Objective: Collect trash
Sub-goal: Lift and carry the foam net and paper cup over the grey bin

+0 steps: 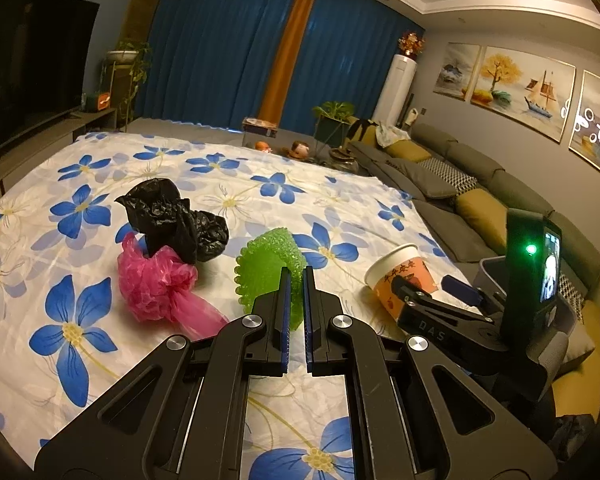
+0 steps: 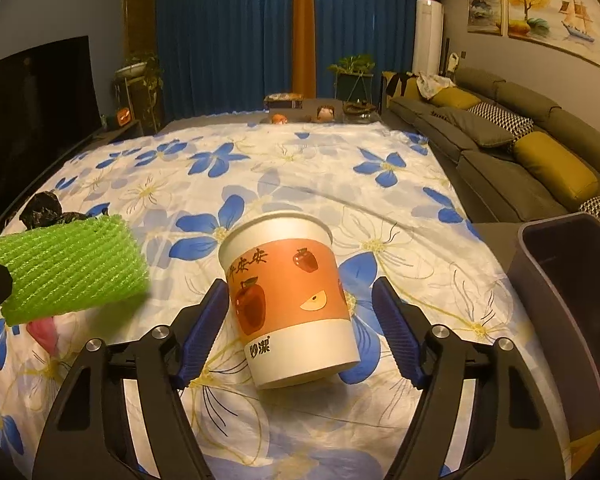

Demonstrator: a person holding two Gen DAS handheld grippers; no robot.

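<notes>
My left gripper (image 1: 296, 280) is shut on a green foam net sleeve (image 1: 266, 268) and holds it above the flowered cloth; the sleeve also shows in the right wrist view (image 2: 72, 264). My right gripper (image 2: 300, 300) is open, its blue pads on either side of a paper cup (image 2: 292, 300) with an orange apple band, lying tilted on the cloth; I cannot tell whether the pads touch it. The cup shows in the left wrist view (image 1: 400, 276) too. A crumpled black plastic bag (image 1: 172, 220) and a pink plastic bag (image 1: 160, 284) lie to the left.
A dark bin (image 2: 568, 300) stands at the table's right edge. A grey sofa (image 2: 500, 136) with yellow cushions runs along the right. A TV (image 1: 28, 72) is at the left. The flowered tablecloth (image 2: 300, 168) covers the table.
</notes>
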